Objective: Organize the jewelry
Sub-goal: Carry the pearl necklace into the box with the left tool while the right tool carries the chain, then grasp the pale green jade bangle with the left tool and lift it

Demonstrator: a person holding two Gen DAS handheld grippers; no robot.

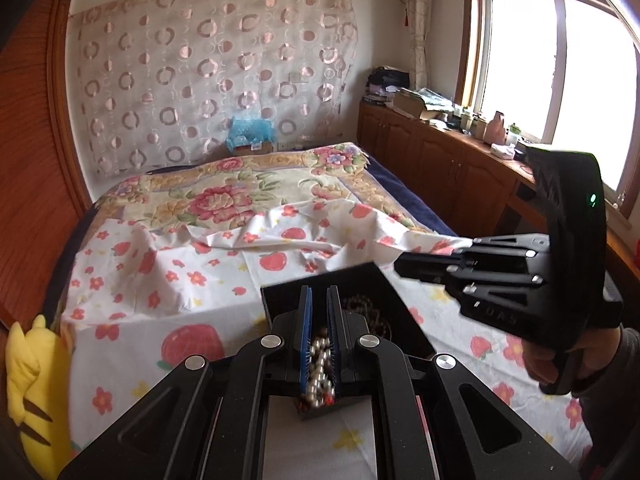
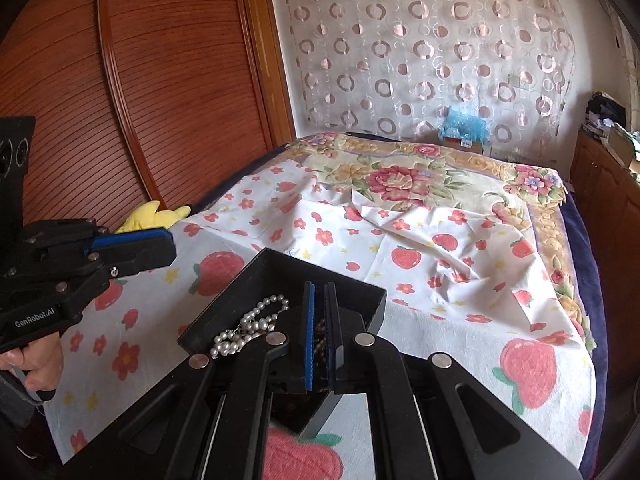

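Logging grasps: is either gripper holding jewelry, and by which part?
Neither, apparently: left gripper and right gripper hang bare; pearl necklace lies in the black box.

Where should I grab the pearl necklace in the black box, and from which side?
Grip the pearl necklace at its bunched middle, coming straight down from above: it lies slack in a heap inside the open-topped black box, whose walls block any sideways approach.

1 black box (image 2: pixel 280 280), 1 pearl necklace (image 2: pixel 256 322), 1 dark bead strand (image 1: pixel 372 312), 2 grippers.

Both wrist views close above tray (image 1: pixel 362 276)
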